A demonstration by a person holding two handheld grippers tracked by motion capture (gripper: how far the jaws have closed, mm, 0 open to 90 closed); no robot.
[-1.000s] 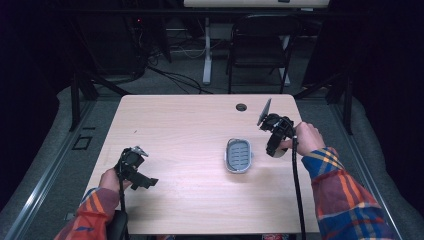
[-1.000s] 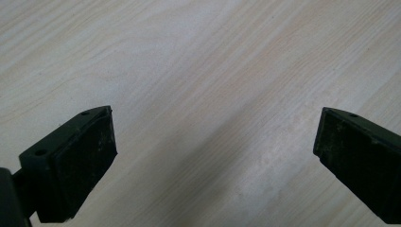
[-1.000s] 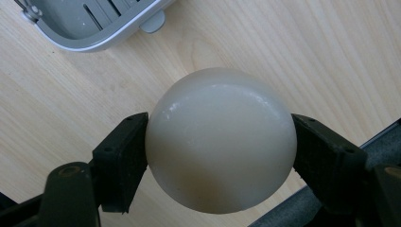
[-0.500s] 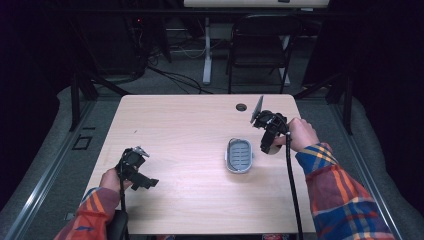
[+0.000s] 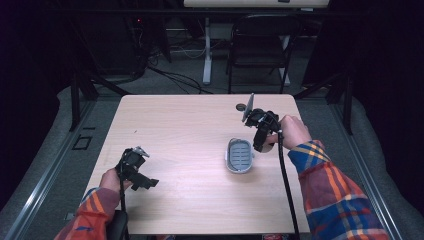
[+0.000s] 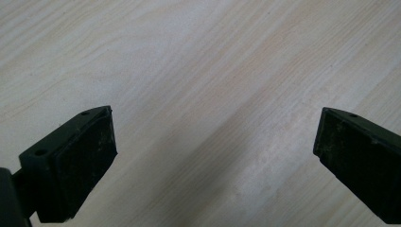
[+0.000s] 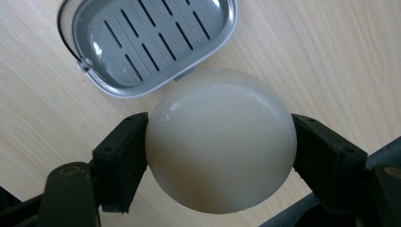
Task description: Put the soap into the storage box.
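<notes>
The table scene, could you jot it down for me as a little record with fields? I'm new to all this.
Setting: wooden table
Right gripper: shut on a pale round soap, held above the table
Soap dish: grey, slotted, empty, beside the right gripper
Left gripper: open, nothing between its jaws, near the table's front left
Other: small dark disc near the far edge

Right gripper (image 7: 220, 142) held a cream soap bar (image 7: 221, 139).
Behind it, a grey slotted soap dish (image 7: 151, 42) sat on the wooden table (image 7: 331, 61).

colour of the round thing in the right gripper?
Creamy off-white, a smooth round soap bar; the right gripper view shows it best, clamped between the black jaws.
</notes>
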